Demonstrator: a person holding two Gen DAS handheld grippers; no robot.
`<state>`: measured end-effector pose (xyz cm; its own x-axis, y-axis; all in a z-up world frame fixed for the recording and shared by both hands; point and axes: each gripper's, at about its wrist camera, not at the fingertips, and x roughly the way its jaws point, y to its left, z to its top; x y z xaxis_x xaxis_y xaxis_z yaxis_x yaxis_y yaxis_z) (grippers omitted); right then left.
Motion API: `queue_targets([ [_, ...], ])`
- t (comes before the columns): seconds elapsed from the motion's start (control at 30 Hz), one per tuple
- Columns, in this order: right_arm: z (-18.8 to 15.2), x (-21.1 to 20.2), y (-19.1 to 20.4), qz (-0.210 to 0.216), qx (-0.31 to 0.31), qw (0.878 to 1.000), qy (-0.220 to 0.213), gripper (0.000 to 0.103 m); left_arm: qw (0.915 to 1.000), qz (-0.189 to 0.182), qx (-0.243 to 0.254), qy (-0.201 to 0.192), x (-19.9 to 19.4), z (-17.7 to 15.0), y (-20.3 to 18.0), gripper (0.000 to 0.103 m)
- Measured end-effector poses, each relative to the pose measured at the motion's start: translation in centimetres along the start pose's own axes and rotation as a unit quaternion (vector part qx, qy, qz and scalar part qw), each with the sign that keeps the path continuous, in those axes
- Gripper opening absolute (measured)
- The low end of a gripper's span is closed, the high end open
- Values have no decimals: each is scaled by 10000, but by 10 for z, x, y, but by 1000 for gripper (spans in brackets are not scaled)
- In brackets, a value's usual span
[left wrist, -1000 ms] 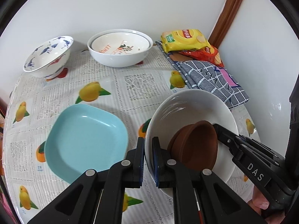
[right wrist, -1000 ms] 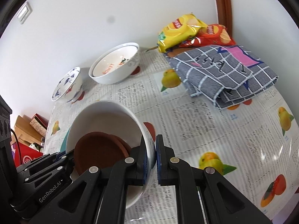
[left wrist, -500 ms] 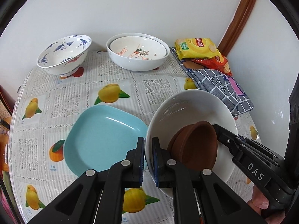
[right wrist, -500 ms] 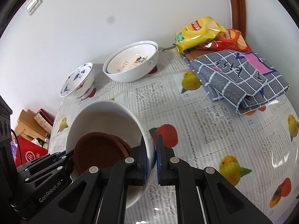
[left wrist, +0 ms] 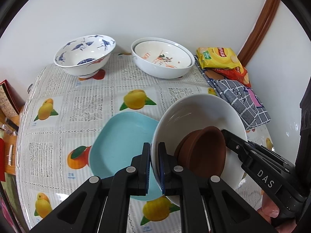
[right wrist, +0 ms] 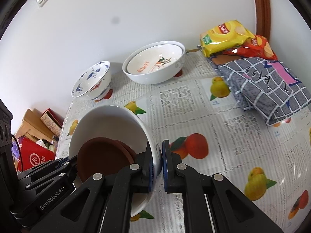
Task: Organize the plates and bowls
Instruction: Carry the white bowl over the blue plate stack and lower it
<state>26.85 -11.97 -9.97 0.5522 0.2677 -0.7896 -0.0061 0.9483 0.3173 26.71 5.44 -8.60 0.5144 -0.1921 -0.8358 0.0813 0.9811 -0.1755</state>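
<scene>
Both grippers, left gripper (left wrist: 154, 167) and right gripper (right wrist: 157, 167), pinch opposite rims of the white bowl (left wrist: 194, 114) at lower right; the blue plate (left wrist: 120, 141) lies just left, partly under it.

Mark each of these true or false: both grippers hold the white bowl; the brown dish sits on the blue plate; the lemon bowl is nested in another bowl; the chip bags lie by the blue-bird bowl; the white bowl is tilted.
1. Both grippers hold the white bowl. True: the left gripper and right gripper each pinch its rim.
2. The brown dish sits on the blue plate. False: it lies inside the white bowl.
3. The lemon bowl is nested in another bowl. True.
4. The chip bags lie by the blue-bird bowl. False: they lie at the far right, on the checked cloth.
5. The white bowl is tilted. True.
</scene>
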Motion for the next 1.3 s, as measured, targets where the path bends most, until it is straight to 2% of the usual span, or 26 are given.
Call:
queue_targets([
  [0.73,2,33,36,151,-223,9994,222,8,9994,140,-297,77,10,2,42,8],
  [1.3,1,69,37,162,-268,9981,535,8,9983,187,-435,328,39,3,60,8],
])
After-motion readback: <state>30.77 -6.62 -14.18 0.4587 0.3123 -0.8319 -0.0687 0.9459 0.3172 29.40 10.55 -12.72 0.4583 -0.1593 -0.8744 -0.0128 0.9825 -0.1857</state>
